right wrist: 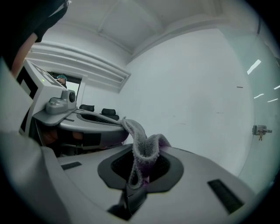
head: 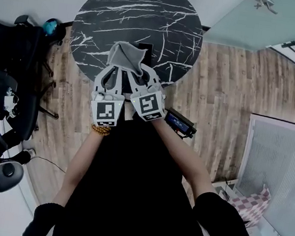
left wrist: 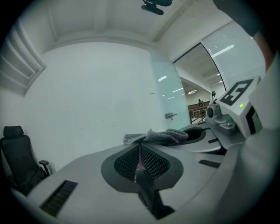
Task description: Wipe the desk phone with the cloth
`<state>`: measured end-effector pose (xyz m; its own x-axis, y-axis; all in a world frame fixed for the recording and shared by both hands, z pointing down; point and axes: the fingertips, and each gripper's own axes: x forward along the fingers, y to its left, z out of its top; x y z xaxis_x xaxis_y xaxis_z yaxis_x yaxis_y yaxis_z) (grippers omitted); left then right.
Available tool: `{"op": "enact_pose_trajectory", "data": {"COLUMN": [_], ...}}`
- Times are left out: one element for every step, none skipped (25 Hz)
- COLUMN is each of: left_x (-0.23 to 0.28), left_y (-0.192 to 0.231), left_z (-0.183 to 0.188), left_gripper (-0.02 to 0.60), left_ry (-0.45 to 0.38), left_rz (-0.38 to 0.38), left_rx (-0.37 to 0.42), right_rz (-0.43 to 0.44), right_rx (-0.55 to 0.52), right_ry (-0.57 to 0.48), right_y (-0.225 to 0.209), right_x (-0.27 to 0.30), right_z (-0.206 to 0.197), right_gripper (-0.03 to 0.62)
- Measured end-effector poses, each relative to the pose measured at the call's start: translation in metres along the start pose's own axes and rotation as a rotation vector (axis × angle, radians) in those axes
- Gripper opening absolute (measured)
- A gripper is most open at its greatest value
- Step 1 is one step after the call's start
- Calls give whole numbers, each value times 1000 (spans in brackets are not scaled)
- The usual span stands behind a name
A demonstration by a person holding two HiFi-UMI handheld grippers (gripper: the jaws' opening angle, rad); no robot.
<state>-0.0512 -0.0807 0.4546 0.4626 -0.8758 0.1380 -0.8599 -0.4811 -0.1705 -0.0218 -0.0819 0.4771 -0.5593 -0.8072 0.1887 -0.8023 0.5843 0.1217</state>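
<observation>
The left gripper (left wrist: pixel 139 149) has its jaws pressed together on a thin edge of the cloth (left wrist: pixel 157 136); only a pinkish sliver shows between the ribbed black pads. The right gripper (right wrist: pixel 144 168) is clamped on another part of the cloth (right wrist: pixel 142 148), which rises from its jaws in a soft folded loop.

The cloth is grey, nubbly and fleece-like, with a purple tint on its underside. In the head view it bunches in a peak (head: pixel 125 55) at 12 o'clock of the two grippers, held up above the table. The left gripper (head: pixel 112 69) and right gripper (head: pixel 138 73) sit side by side, nearly touching.

Beneath them is a round table (head: pixel 97 5) of black marble with white veins. A small dark object (head: pixel 144 47) on it is mostly hidden by the cloth; I cannot tell what it is. A wood-plank floor (head: pixel 222 81) surrounds the table, and a black office chair (head: pixel 15 54) stands at 9 o'clock.
</observation>
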Motion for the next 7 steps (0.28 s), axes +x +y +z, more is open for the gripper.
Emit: {"op": "enact_pose_trajectory", "data": {"left_x": [-1, -2, -3, -4, -4, -4, -4], "left_y": [1, 3, 6, 8, 9, 10, 11], "left_z": [0, 0, -1, -1, -2, -2, -2], "left_gripper": [23, 23, 23, 21, 21, 21, 21], "left_ry": [-1, -1, -1, -1, 0, 1, 2], "left_rz": [1, 5, 11, 18, 24, 28, 32], "left_rx": [1, 1, 1, 1, 1, 1, 1], "right_rz": [4, 11, 19, 29, 37, 44, 51], "right_rx": [-1, -1, -1, -2, -2, -1, 0], "right_ry": [0, -1, -1, -1, -1, -1, -1], "right_y": [2, 4, 7, 9, 11, 11, 12], "right_x": [1, 2, 4, 6, 7, 8, 9], "right_z": [0, 0, 0, 0, -1, -1, -1], "right_gripper": [54, 54, 54, 54, 54, 54, 54]}}
